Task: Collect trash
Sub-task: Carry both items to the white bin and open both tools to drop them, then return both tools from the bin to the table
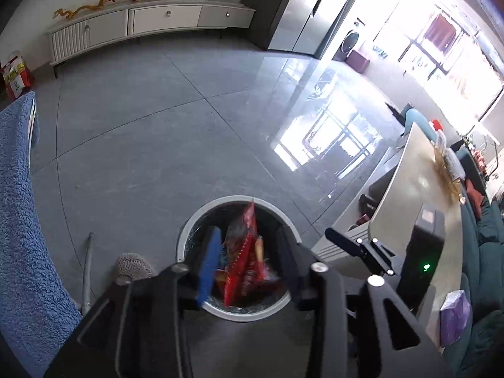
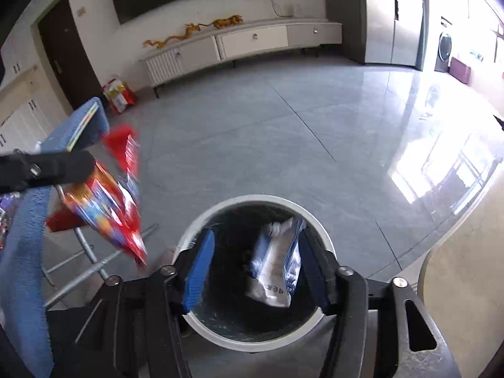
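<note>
Red snack bag motion-blurred, bin floor hidden beneath.

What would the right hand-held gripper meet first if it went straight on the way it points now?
Probably the white and blue plastic packet between its open fingers, over the round white trash bin; whether a pad touches it, and its depth, are unclear.

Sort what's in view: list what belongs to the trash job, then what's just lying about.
Job: trash bin; red snack wrapper; white-and-blue packet; left gripper; right gripper.
Lying about: blue towel; TV cabinet; purple tissue pack.
</note>
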The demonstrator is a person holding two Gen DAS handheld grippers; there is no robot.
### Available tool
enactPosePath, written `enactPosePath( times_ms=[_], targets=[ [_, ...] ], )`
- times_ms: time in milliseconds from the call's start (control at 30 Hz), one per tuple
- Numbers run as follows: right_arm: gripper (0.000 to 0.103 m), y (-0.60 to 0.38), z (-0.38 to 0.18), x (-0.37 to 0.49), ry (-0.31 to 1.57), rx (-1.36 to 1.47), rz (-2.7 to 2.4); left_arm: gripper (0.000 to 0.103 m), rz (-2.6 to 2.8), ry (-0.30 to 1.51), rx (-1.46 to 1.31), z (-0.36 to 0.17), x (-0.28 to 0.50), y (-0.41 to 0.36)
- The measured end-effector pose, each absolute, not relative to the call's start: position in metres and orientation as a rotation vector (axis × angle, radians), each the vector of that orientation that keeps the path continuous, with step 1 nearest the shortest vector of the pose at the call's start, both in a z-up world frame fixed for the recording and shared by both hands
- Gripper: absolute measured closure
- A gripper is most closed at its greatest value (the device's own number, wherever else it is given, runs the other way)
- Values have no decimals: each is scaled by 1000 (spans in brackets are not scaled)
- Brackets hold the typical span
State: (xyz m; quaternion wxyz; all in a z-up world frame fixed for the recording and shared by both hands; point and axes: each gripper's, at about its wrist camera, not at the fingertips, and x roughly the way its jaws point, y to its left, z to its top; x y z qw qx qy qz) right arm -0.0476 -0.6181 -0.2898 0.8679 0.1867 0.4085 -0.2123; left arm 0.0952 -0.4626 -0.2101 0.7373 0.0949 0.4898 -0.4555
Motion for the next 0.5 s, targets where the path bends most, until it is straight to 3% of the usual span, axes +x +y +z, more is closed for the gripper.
enactPosePath(
  times_ms=[300,500],
  targets=[
    [45,-595,-268,-69,821,392,-468,56,-999,1008,159,-184,87,-431],
    [45,-567,-226,-81,749,326,-458,56,-995,925,127,-154,74,-398]
  ],
)
